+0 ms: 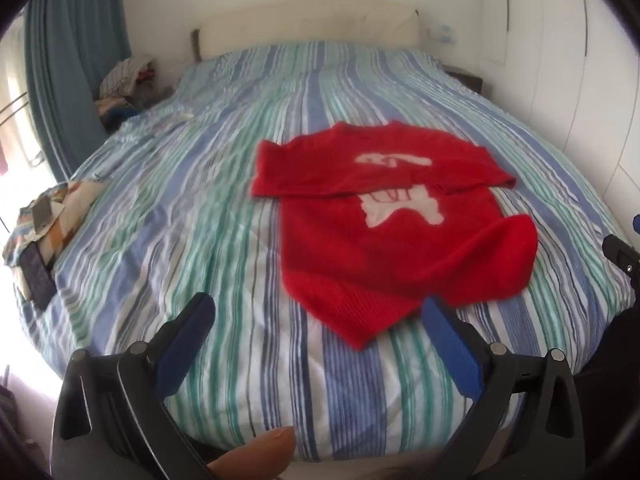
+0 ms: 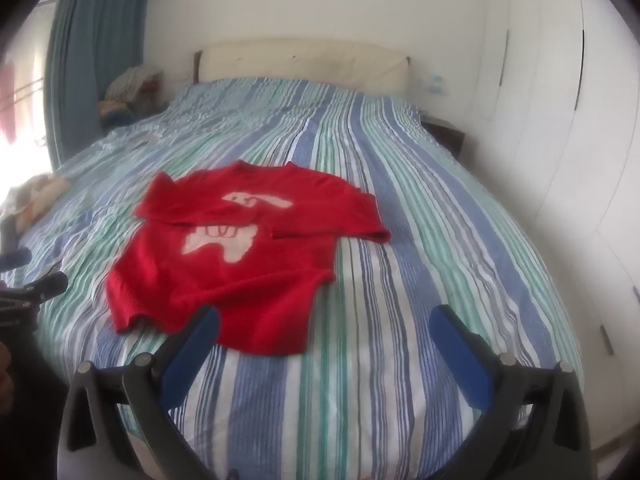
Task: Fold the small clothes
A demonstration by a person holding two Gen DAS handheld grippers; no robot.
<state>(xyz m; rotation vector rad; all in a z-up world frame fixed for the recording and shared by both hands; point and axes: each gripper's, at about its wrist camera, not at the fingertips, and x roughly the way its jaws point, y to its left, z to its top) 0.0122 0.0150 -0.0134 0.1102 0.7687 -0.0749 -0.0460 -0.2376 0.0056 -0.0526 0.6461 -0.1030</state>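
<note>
A small red knitted sweater (image 1: pixel 384 216) with a white animal figure lies on the striped bedcover (image 1: pixel 200 208). Both sleeves are folded across the chest, and the right part of its hem is turned up. My left gripper (image 1: pixel 318 308) is open and empty, just short of the sweater's near hem, with its right finger (image 1: pixel 448 332) at the hem's edge. In the right wrist view the sweater (image 2: pixel 240 256) lies left of centre. My right gripper (image 2: pixel 326 320) is open and empty, its left finger (image 2: pixel 192 344) in front of the near hem.
A patterned folded cloth (image 1: pixel 44 224) with a dark flat object lies at the bed's left edge. A pile of clothes (image 1: pixel 124 80) sits beside the bed near the blue curtain (image 1: pixel 72 60). White wardrobe doors (image 2: pixel 560 140) stand to the right. A cream headboard (image 2: pixel 304 62) closes the far end.
</note>
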